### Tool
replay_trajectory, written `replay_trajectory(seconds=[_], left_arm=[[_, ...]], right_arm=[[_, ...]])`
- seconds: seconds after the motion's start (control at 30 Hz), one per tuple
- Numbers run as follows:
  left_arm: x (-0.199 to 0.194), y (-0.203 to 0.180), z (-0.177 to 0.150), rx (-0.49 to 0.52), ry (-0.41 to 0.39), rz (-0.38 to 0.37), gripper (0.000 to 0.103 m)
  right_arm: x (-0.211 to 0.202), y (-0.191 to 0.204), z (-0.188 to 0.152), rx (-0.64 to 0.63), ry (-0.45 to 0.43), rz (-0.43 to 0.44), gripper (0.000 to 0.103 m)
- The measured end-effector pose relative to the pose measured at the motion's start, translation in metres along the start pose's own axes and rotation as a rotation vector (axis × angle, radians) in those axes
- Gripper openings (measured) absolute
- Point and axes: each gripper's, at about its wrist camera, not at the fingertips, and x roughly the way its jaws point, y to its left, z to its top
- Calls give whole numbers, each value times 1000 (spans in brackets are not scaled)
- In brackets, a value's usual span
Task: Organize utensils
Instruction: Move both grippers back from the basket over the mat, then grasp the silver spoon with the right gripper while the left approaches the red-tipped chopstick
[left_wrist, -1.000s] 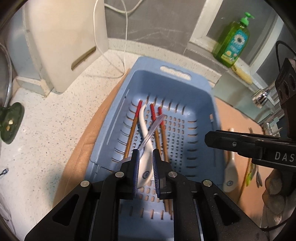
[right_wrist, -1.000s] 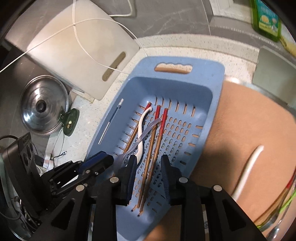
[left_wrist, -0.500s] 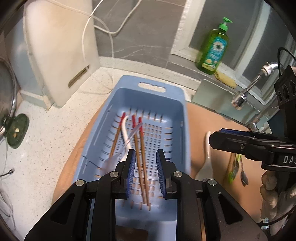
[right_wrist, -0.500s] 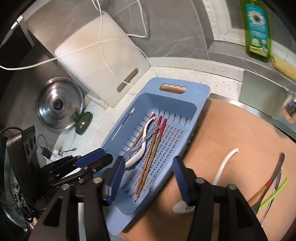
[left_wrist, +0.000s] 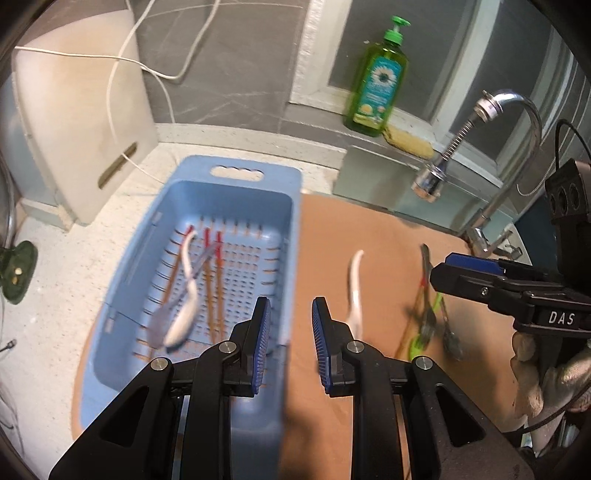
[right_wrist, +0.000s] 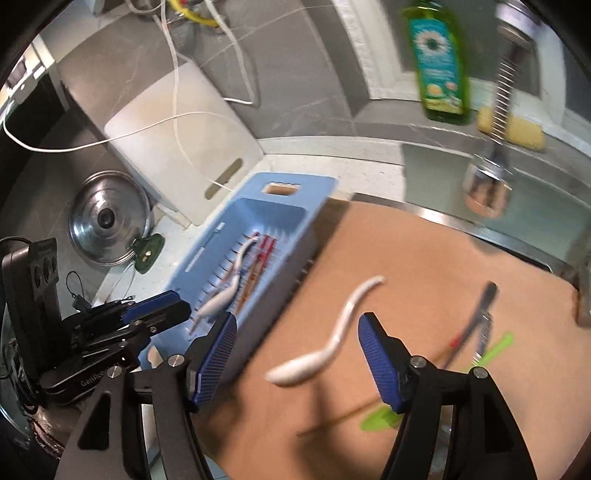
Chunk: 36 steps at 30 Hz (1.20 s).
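A blue slotted basket (left_wrist: 236, 188) (right_wrist: 295, 184) holds a white spoon (left_wrist: 184, 317) (right_wrist: 221, 299), a clear spoon and red-tipped chopsticks (left_wrist: 214, 280). A second white spoon (left_wrist: 355, 288) (right_wrist: 325, 354) lies on the brown mat (left_wrist: 369, 236) (right_wrist: 424, 266). More utensils, one green (left_wrist: 428, 321) (right_wrist: 491, 347), lie further right. My left gripper (left_wrist: 289, 334) is open and empty over the basket's right rim. My right gripper (right_wrist: 297, 360) is wide open and empty above the second white spoon; it also shows in the left wrist view (left_wrist: 469, 277).
A white cutting board (left_wrist: 74, 129) leans on the wall at left, with cables over it. A steel pot lid (right_wrist: 107, 218) stands beside it. A green soap bottle (left_wrist: 376, 85), a yellow sponge and a faucet (left_wrist: 480, 140) are at the back right.
Both grippers have pulled back and swung right, away from the basket. The left jaws let go of the clear spoon and opened. The right jaws opened wide over the mat.
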Motion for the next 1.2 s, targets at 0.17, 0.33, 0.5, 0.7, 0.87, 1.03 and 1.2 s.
replay_trajectory(seconds=[0.17,0.33,0.5,0.7,0.87,1.03,1.2], left_arm=[[2,-26,-3,18,0,-9,21],[10,-49,-6,26,18,-29,21],[16,-70,-10,49,37,-37,21],[26,-92,-15,66,63,-43,21],[39,-105,-22,107,113,-44,21],[45,-111,-26,122,136,-44,21],[53,-121,-30,170,165,-55,21]], right_arm=[[-23,-33,-8,33,-24,-56,65],[-37,-58,-14,53,-18,-65,65],[-50,-80,-23,73,-32,-75,65],[-58,-105,-42,108,3,-132,65],[-63,-123,-62,141,27,-178,65],[-64,-139,-78,194,47,-183,65],[-61,-153,-87,275,70,-148,64]])
